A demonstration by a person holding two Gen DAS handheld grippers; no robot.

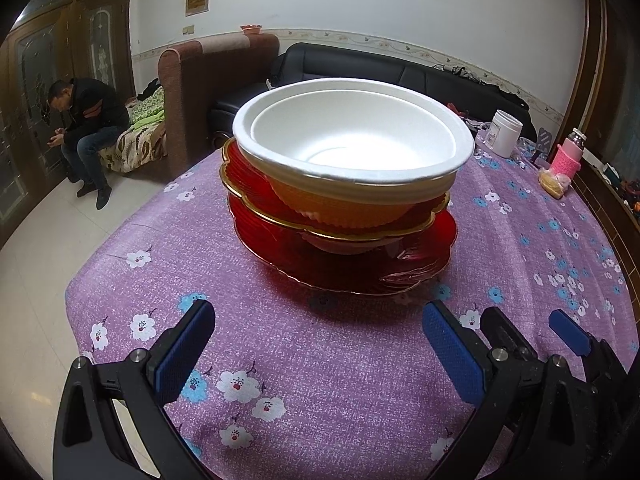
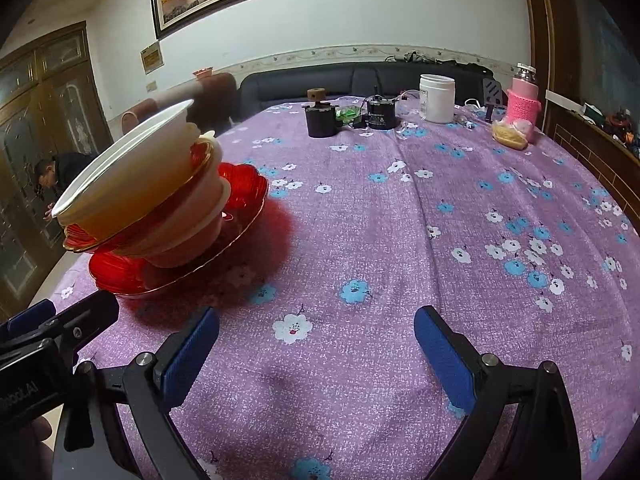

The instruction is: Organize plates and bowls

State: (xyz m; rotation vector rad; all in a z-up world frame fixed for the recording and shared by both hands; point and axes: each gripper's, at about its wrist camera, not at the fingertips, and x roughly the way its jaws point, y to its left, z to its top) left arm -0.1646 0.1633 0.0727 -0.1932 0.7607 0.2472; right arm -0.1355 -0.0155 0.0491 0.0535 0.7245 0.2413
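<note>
A mixed stack stands on the purple flowered tablecloth (image 1: 320, 380). At the bottom lies a red gold-rimmed plate (image 1: 416, 268) with a white bowl (image 1: 344, 245) on it. A second red plate (image 1: 244, 176) rests on that bowl and carries white bowls (image 1: 352, 136) nested on top. The same stack (image 2: 160, 208) shows at the left of the right wrist view. My left gripper (image 1: 320, 344) is open just in front of the stack, holding nothing. Open and empty too, my right gripper (image 2: 316, 352) hovers over bare cloth to the right of the stack. The right gripper's fingers (image 1: 568, 332) also show in the left wrist view.
At the table's far side stand a white jar (image 2: 437, 98), a pink-sleeved bottle (image 2: 522, 100), two dark round containers (image 2: 322, 120) and a bag of food (image 2: 510, 136). A black sofa (image 1: 360, 64) and brown armchair (image 1: 208, 80) lie beyond. A person (image 1: 86, 120) sits far left.
</note>
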